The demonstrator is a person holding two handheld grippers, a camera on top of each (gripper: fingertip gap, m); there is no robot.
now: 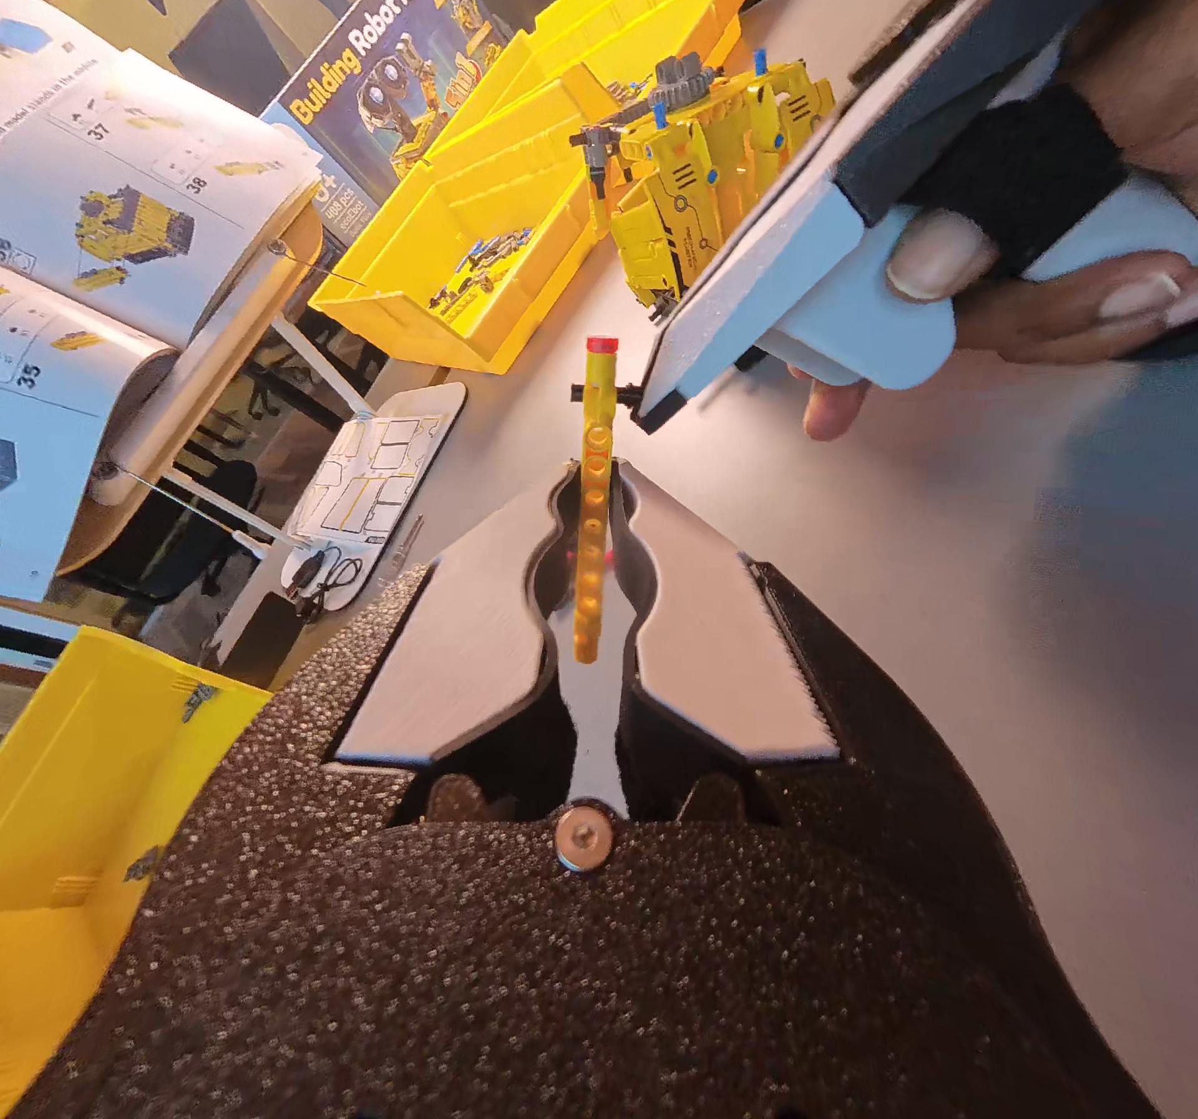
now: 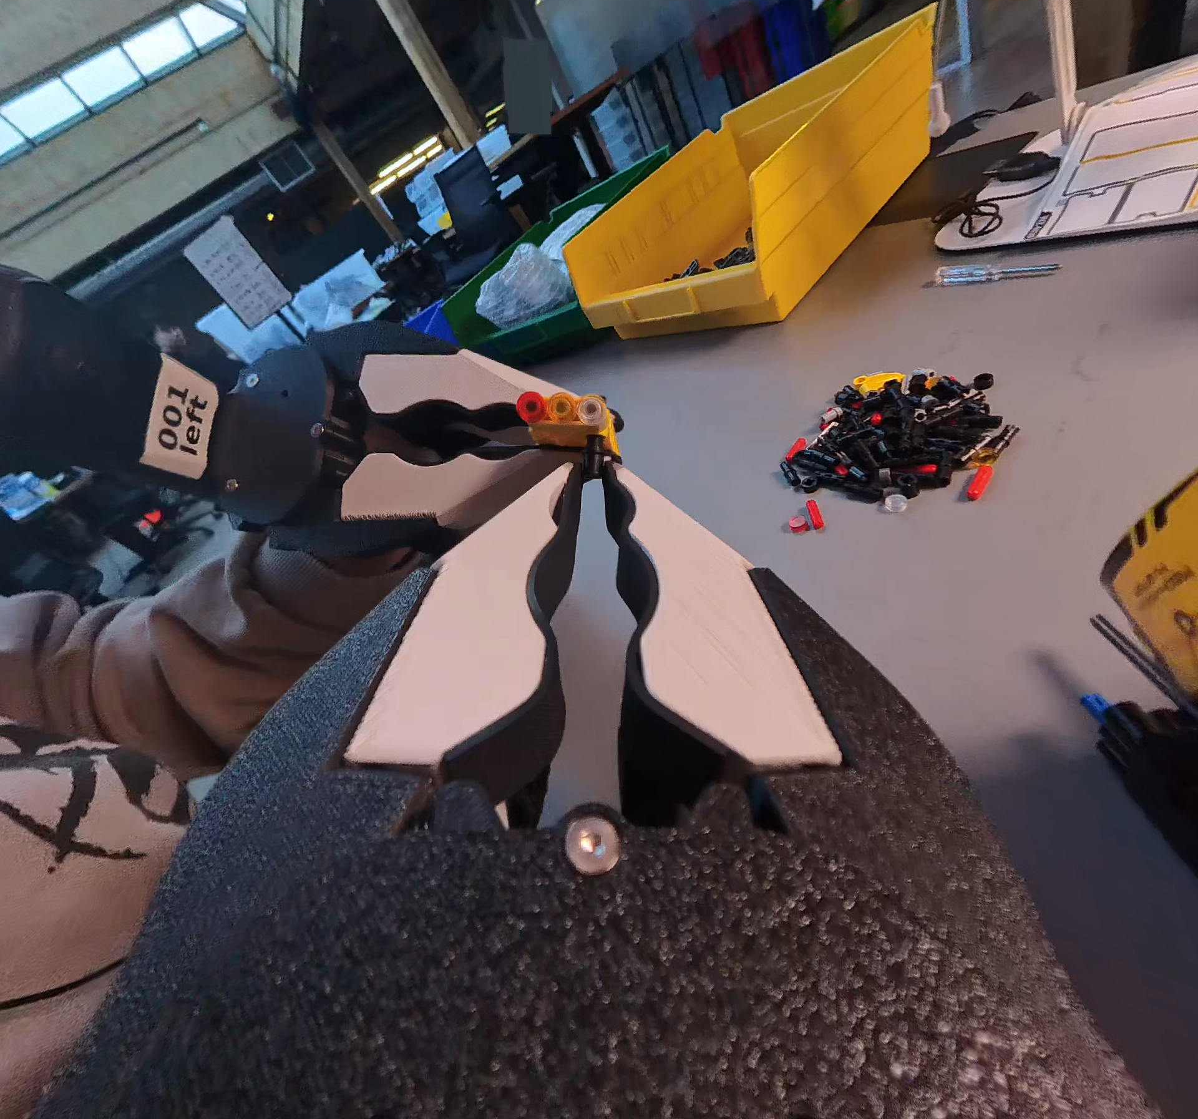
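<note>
My left claw (image 1: 595, 472) is clamped on a yellow perforated building beam (image 1: 595, 504), which runs lengthwise between my two fingers and sticks out past their tips; its far end carries a red round cap (image 1: 601, 346), and a black pin (image 1: 599, 392) crosses the beam just short of that cap. From my right wrist view the same beam (image 2: 574, 433) shows end-on, topped by three round studs in a row: red, orange and clear. My right claw (image 2: 591, 472) has its tips pinched on the near end of that black pin (image 2: 591, 456), the fingers nearly together with only a thin gap behind the tips. The two claws meet at the beam, above the grey table (image 2: 907, 602). Beyond the beam, in my left wrist view, stands a partly built yellow robot model (image 1: 700, 180) with grey gears on top, and just beside it sits a yellow bin (image 1: 454, 232) holding a few small parts. Behind the bin leans the kit box (image 1: 389, 83), and to the left of the bin an open instruction booklet (image 1: 129, 193) rests on a stand. In my right wrist view, to the right of the beam, a pile of small black and red pieces (image 2: 901, 436) lies on the table, with another yellow bin (image 2: 778, 200) farther back.
</note>
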